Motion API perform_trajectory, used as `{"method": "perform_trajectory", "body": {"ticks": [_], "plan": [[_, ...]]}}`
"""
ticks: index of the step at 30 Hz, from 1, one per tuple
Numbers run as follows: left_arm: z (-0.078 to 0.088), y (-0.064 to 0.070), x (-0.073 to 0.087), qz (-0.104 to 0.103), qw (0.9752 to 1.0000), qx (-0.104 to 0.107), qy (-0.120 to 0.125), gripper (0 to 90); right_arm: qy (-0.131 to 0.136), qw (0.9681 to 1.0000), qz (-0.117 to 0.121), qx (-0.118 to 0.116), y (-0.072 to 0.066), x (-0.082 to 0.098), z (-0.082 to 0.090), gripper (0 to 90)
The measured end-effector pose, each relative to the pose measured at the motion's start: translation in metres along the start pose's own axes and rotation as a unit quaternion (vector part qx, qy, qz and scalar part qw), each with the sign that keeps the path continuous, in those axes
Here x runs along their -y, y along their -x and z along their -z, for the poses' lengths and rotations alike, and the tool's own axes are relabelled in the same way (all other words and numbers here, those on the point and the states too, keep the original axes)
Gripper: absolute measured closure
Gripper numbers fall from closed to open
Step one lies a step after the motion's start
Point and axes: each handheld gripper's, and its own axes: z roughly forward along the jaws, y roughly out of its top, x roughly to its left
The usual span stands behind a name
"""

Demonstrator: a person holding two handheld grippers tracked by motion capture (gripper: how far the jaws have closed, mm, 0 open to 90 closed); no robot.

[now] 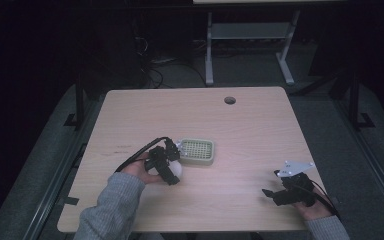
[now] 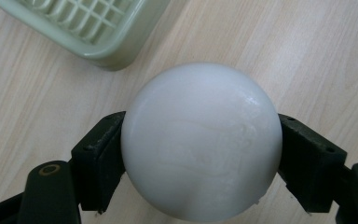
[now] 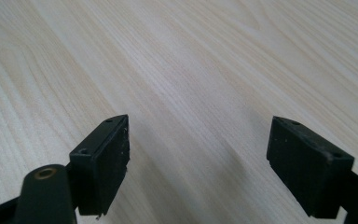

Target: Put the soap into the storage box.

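Observation:
A smooth white ball [image 2: 200,140] sits between the two black jaws of my left gripper [image 2: 200,154], which press on both its sides just above the wooden table. In the high view the left gripper [image 1: 166,165] holds the ball [image 1: 176,170] close to the left corner of a pale green grid tray [image 1: 197,151]. That tray's rounded corner [image 2: 107,51] lies just beyond the ball in the left gripper view. My right gripper [image 1: 275,192] rests low at the table's front right, jaws wide apart over bare wood [image 3: 198,154].
The light wooden table [image 1: 260,135] has a round cable hole [image 1: 229,100] near its far edge. A white desk frame [image 1: 250,45] stands on the floor behind. Dark floor surrounds the table on both sides.

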Motion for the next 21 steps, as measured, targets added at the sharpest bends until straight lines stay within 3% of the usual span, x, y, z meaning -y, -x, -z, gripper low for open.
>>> {"method": "perform_trajectory", "body": {"ticks": [10, 21], "plan": [[0.002, 0.000, -0.014, -0.012, 0.9999, -0.002, -0.005, 22.8, 0.003, 1.0000, -0.003, 0.002, 0.000, 0.001, 0.002, 20.7], [0.005, -0.005, -0.022, -0.007, 1.0000, 0.000, -0.001, 22.8, 0.007, 1.0000, -0.004, 0.000, 0.000, 0.001, 0.003, 20.7]]}}
